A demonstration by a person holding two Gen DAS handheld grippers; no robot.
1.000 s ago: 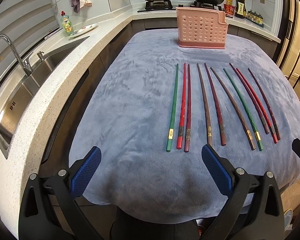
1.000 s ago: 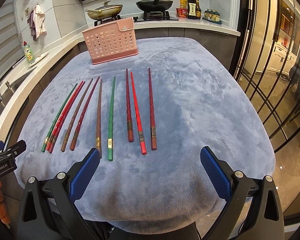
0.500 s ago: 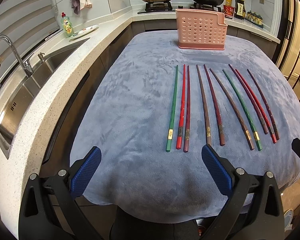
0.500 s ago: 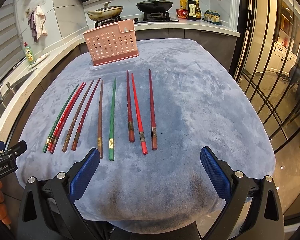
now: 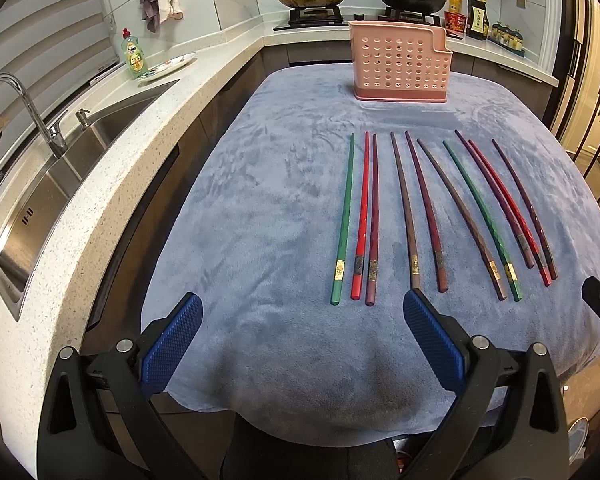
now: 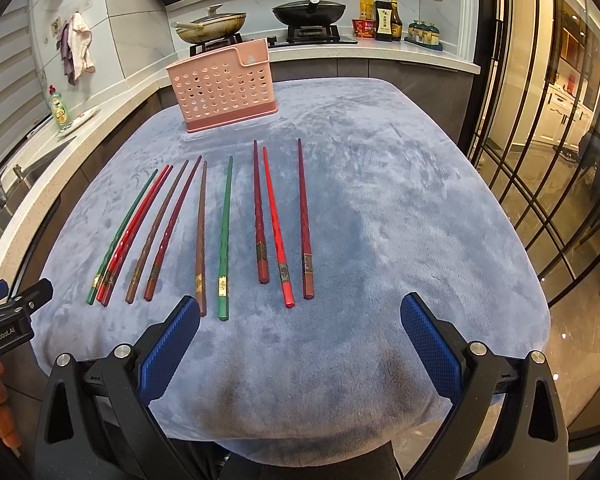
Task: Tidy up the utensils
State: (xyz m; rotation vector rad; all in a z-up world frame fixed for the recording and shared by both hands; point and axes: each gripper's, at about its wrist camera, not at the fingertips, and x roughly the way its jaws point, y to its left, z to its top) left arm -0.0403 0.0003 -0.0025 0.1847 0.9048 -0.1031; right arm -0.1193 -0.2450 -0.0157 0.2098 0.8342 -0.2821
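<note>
Both grippers [image 5: 300,332] [image 6: 298,328] agape; chopsticks [image 5: 414,216] on cloth [image 5: 260,208]

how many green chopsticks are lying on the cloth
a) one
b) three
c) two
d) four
c) two: one green chopstick lies at the left end of the row, and a second green chopstick lies further right among the red and brown ones.
</note>
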